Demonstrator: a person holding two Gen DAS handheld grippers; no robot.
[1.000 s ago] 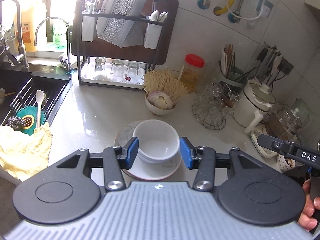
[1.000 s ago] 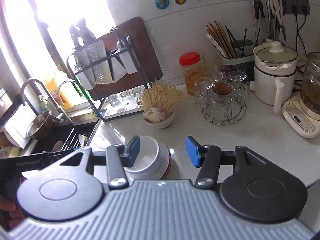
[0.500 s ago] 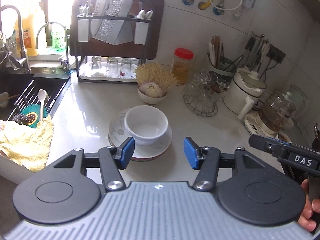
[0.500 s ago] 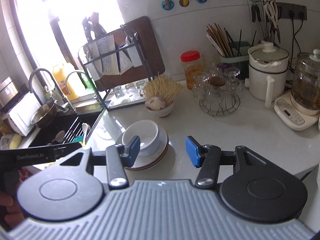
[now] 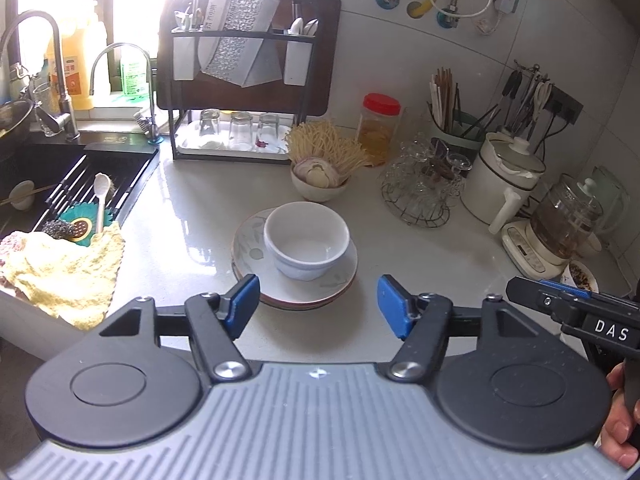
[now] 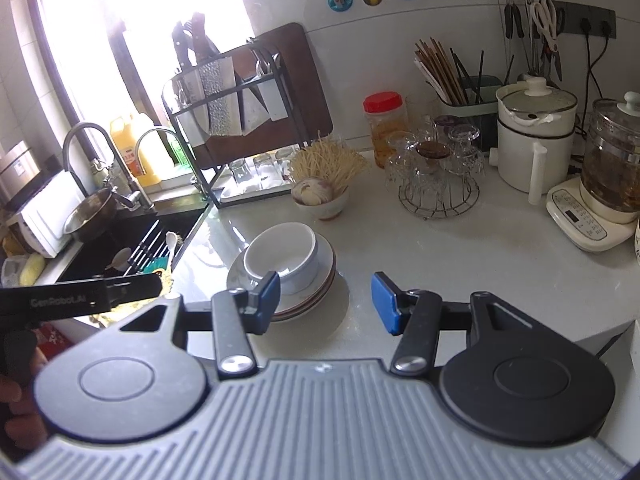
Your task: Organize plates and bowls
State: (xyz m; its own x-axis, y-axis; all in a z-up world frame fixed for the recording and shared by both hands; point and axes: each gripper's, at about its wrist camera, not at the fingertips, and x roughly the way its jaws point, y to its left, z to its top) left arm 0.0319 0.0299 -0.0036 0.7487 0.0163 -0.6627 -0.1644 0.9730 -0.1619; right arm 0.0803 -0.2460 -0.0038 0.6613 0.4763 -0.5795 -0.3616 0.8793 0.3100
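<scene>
A white bowl sits in a stack of plates on the white counter, in the middle of the left wrist view. The bowl and plates also show left of centre in the right wrist view. My left gripper is open and empty, just in front of the stack. My right gripper is open and empty, in front and to the right of the stack. The other gripper's body shows at each view's edge.
A small bowl of garlic and noodles stands behind the stack. A wire rack of glasses, a white pot and a kettle stand to the right. The sink and a yellow cloth lie to the left.
Both grippers have drawn back from the bowl and plates, which now sit farther off. The left gripper's jaws have opened wider.
</scene>
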